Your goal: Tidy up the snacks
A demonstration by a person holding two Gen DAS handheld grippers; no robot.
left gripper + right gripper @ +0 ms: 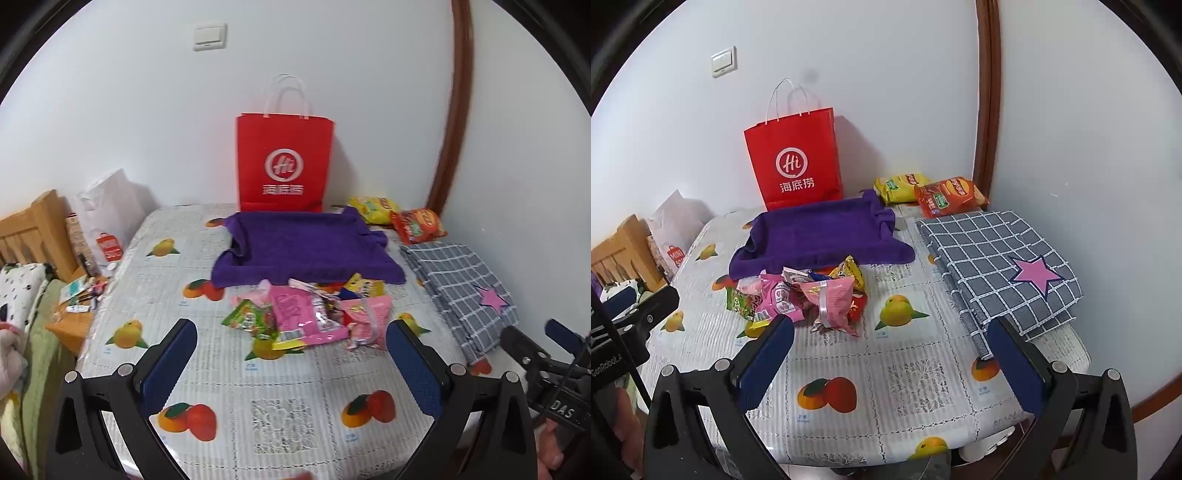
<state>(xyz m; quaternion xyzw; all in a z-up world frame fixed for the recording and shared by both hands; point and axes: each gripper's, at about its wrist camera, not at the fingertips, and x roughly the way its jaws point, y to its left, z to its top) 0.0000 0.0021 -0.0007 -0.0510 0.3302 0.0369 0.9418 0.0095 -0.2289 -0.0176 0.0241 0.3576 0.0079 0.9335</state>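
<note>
A pile of small snack packets (314, 317), pink, green and yellow, lies mid-table in front of a purple cloth tray (306, 251); the pile (809, 299) and the tray (820, 236) also show in the right wrist view. A yellow chip bag (373, 208) and an orange chip bag (419, 225) lie at the back right, seen again as yellow (899, 186) and orange (947, 195). My left gripper (291, 354) is open and empty, just short of the pile. My right gripper (890, 354) is open and empty, right of the pile.
A red paper bag (283, 166) stands against the wall behind the tray. A folded grey checked cloth with a pink star (1004, 266) lies at the table's right. A white bag (107, 214), a wooden bedframe (33, 232) and clutter sit left of the table (258, 398).
</note>
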